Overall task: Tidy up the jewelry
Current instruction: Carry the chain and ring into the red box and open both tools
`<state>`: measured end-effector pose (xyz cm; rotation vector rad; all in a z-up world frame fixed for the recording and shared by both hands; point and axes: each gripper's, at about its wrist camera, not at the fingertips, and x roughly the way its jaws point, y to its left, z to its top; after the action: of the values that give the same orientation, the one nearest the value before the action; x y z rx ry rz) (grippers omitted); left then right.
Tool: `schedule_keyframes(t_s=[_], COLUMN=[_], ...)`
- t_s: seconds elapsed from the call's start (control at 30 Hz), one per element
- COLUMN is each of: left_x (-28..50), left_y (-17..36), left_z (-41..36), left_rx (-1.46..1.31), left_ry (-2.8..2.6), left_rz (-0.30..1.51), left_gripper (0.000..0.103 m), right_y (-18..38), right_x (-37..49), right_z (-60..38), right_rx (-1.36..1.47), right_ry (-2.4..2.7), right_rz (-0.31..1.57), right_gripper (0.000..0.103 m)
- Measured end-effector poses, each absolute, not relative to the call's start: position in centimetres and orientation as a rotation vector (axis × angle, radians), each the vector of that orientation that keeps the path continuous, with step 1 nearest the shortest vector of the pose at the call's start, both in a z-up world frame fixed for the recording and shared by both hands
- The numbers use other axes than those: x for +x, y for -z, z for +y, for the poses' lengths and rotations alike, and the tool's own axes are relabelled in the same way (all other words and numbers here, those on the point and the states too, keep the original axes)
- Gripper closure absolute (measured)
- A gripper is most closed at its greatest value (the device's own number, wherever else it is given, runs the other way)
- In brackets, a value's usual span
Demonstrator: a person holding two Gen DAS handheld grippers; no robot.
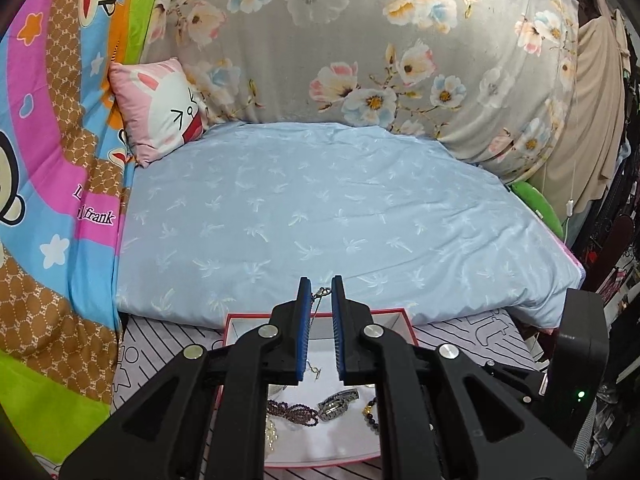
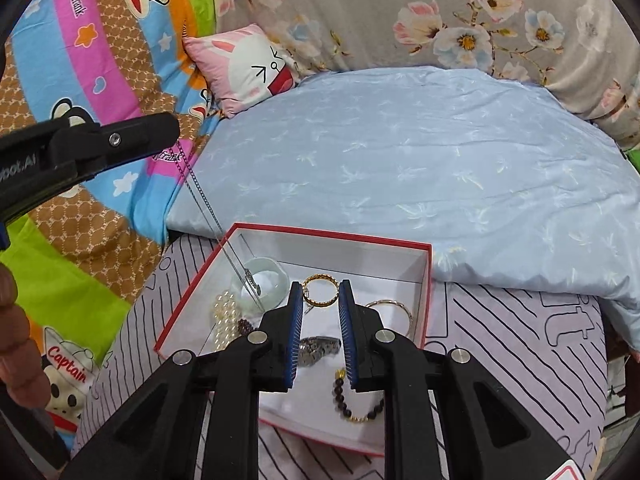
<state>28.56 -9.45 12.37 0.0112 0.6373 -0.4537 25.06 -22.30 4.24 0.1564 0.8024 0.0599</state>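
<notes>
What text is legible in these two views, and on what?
"Captain": cartoon quilt, red script by the sailor monkey.
"Daul frank", as it seems to read: same quilt, pink band, top left of the right wrist view.
"l frank": quilt's pink band in the left wrist view, start hidden by a fold.
"oot.AI": left claw body, beginning cut off.
Watch dial in the red box: unreadable.

Striped lilac sheet (image 2: 520, 344) under red-rimmed jewelry box (image 2: 428, 280), folded pale-blue quilt (image 2: 400, 168) just behind.
</notes>
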Motion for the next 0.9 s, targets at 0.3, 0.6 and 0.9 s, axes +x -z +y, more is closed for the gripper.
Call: schedule_keyframes(t_s=[0.3,0.6,0.9], left_x=[30.6,31.4,31.5], left_y=[-10.3,-8.7,-7.3], left_z=[-9.9,-10.0,-9.3], left_rx=[-0.001,-0.004,-0.024], left_ry=[0.442,0.437,0.426], left_rz=[0.675,0.709,0.743], left_gripper=[0.093,0.093,0.093], right_y=[-2.2,-0.9,0.0], right_x=[28.1,29.6,30.7], right_z=[-22.1,-22.1,-21.2], right_rx=[0.152,0.146,0.121], right_ry=[-0.057,-0.049,-0.053], right_rz=[0.844,0.87,0.894], right_gripper=[0.086,0.086,0.086])
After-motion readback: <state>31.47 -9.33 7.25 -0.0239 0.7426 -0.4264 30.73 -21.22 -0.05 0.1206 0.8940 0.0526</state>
